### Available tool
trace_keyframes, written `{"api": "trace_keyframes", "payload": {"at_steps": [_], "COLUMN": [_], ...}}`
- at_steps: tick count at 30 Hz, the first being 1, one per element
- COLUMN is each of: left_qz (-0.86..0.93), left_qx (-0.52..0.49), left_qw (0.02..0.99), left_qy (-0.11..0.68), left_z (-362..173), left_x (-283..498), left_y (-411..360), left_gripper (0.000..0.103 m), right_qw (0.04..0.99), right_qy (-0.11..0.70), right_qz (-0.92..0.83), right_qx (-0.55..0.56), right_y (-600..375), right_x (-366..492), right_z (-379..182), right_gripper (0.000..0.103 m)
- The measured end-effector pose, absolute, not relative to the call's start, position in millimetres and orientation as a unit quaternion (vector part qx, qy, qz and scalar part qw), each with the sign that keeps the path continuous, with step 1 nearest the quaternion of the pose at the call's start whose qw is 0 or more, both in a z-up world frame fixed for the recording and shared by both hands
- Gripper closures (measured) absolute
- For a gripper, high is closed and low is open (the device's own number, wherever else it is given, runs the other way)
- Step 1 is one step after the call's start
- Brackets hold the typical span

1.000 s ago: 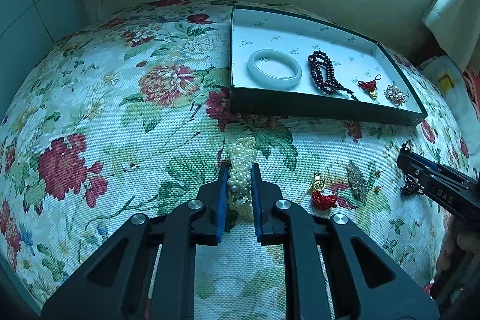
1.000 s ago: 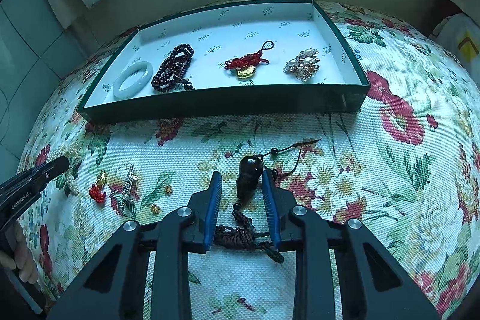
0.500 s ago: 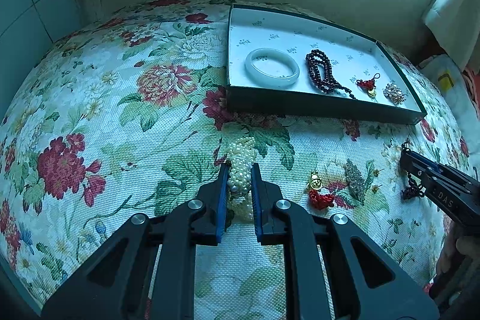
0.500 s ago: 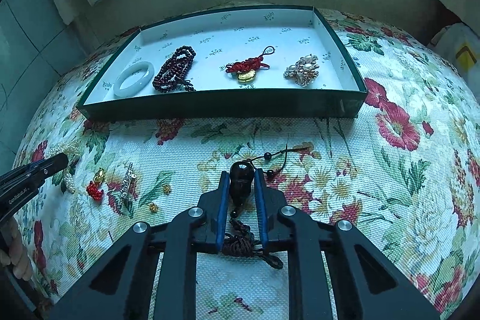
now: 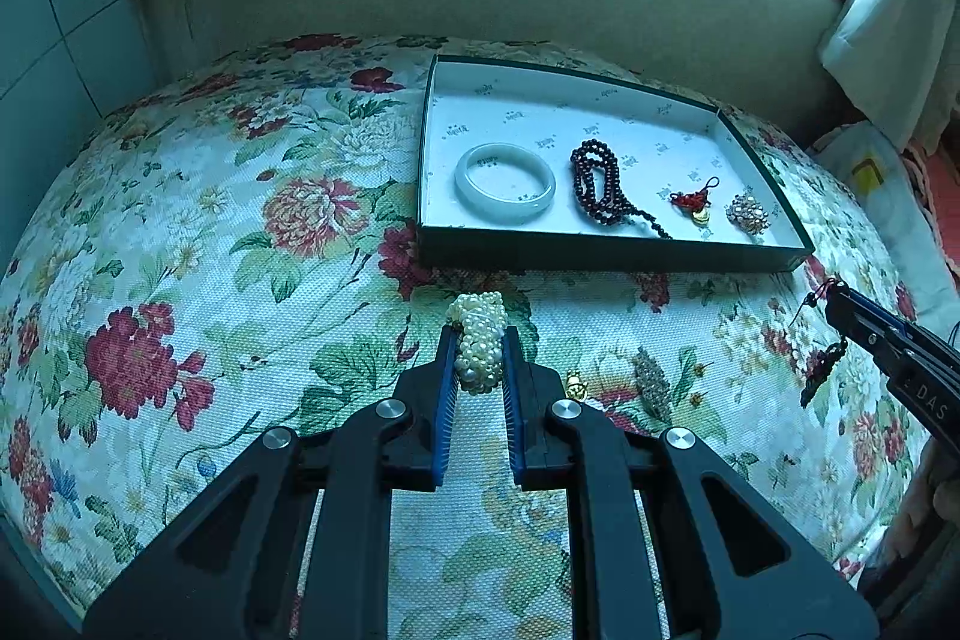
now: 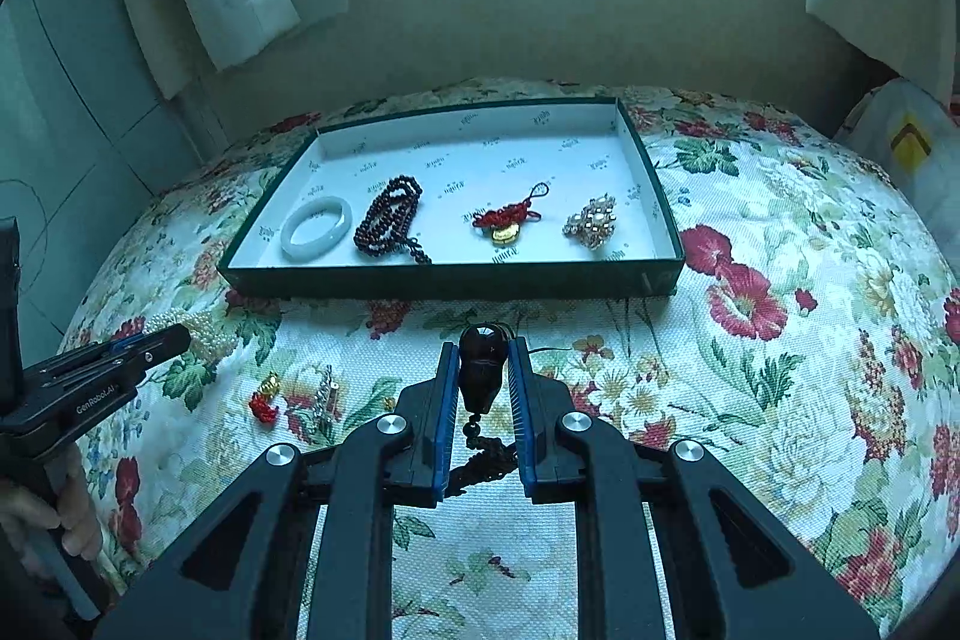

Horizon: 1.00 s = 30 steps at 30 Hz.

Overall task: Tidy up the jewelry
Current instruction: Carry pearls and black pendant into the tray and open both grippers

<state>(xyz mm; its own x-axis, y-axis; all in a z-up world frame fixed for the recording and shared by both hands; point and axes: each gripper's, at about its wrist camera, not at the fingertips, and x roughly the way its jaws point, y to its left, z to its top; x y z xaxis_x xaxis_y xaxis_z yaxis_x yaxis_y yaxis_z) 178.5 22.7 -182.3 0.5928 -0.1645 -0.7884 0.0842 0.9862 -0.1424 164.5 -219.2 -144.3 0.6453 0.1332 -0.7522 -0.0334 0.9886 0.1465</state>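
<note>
Floral cloth (image 5: 252,232), white ground with red blooms and green leaves, covers the surface.

Green-walled tray (image 6: 456,274), white lined, toward the far edge. Contents, left end to right end: pale jade bangle (image 6: 316,227); coiled dark red bead string (image 6: 389,223); red knotted charm with gold piece (image 6: 507,220); pearl-and-stone brooch (image 6: 591,222), nearest the tray's right wall. All four lie apart from one another.

Left claw (image 5: 478,361): closed tight on a bunch of small cream pearls (image 5: 478,340), pressed between both blue pads, just before the tray's near wall. A person's hand (image 6: 42,514) grips its handle.

Right claw (image 6: 483,367): closed narrow on a dark carved pendant (image 6: 480,364), held between the pads; its beads and dark tassel cord (image 6: 486,460) hang below, between the claw arms.

Loose on the cloth, between the two claws: a small red-and-gold charm (image 6: 264,400) and a narrow stone-set brooch (image 5: 651,382), near each other, well clear of the tray.
</note>
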Motion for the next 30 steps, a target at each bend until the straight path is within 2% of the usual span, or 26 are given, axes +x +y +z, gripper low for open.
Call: {"api": "trace_keyframes", "payload": {"at_steps": [10, 17, 22, 30], "left_qz": [-0.085, -0.095, -0.092, -0.074], "left_qx": [-0.036, -0.035, -0.027, -0.027], "left_qw": [0.912, 0.921, 0.921, 0.909], "left_qy": [0.401, 0.377, 0.379, 0.409], "left_z": [-144.5, -129.2, -135.6, -174.7], "left_x": [211.0, 259.2, 299.6, 351.2], "left_y": [6.3, -10.8, -25.3, -32.5], "left_gripper": [0.089, 0.089, 0.089, 0.089], "right_qw": [0.925, 0.931, 0.929, 0.915], "right_qy": [0.372, 0.359, 0.364, 0.399], "right_qz": [0.052, 0.043, 0.031, 0.017], "right_qx": [0.051, 0.056, 0.059, 0.053], "right_y": [-223.5, -235.5, -245.9, -260.2], "right_x": [194.5, 242.4, 278.2, 323.6], "right_z": [-107.1, -101.3, -111.2, -148.4], "right_gripper": [0.086, 0.086, 0.086, 0.086]}}
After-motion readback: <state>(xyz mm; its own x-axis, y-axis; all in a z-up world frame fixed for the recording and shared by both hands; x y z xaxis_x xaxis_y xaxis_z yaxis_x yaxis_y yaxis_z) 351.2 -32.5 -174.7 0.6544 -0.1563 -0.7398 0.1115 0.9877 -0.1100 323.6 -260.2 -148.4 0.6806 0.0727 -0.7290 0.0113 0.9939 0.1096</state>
